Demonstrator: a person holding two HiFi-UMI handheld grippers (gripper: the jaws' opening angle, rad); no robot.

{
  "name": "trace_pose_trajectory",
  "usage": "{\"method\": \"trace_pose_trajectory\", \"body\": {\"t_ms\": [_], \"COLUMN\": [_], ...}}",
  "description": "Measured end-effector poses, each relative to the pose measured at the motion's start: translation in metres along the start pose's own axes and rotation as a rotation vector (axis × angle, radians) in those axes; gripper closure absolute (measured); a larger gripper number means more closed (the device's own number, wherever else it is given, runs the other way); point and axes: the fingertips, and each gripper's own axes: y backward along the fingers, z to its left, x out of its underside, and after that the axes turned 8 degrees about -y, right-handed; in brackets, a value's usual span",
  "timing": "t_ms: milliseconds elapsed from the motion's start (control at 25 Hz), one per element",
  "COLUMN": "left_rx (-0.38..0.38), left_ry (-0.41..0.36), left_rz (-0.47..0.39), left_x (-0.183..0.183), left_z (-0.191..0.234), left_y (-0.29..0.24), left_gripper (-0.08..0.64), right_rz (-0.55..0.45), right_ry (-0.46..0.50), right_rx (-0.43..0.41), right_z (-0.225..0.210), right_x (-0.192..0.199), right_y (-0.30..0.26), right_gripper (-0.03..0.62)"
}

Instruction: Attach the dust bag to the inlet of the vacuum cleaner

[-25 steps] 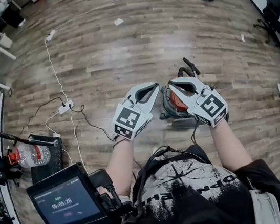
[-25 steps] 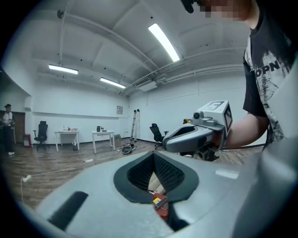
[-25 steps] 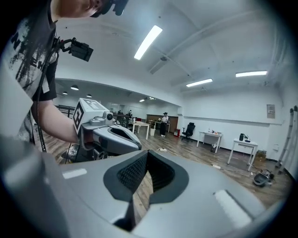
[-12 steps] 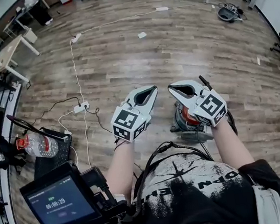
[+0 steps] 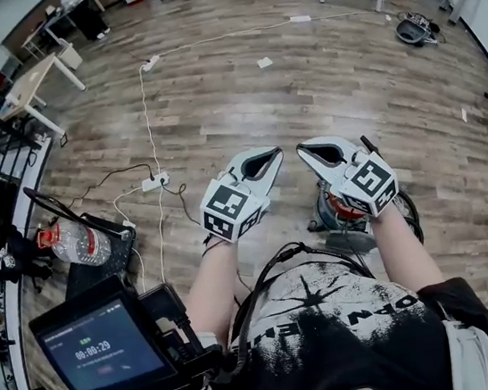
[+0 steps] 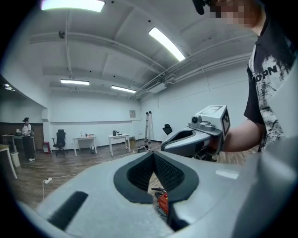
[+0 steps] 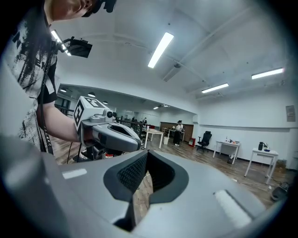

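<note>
The left gripper and right gripper hover side by side, near but apart, each with its jaws pressed together on nothing. The vacuum (red body, black wheel) sits on the wood floor below the right gripper, which partly hides it.

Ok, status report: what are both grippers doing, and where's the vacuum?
Left gripper shut, empty. Right gripper shut, empty. Vacuum cleaner on floor beneath right gripper, untouched. Dust bag unseen.
</note>
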Motion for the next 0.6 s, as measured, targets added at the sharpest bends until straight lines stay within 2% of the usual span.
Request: {"method": "trace_pose_trajectory", "body": {"t_ms": [600], "left_rx": [0.003], "left_ry": [-0.005], "left_rz": [0.013], "left_x": [0.0072], "left_z": [0.0027], "left_y": [0.0073], "left_gripper": [0.557], "right_rz": [0.004], "right_ry": [0.034], "right_rx": [0.013], "right_z": [0.0074], "right_x": [0.0038], "right_y": [-0.0112], "right_gripper": [0.586]}}
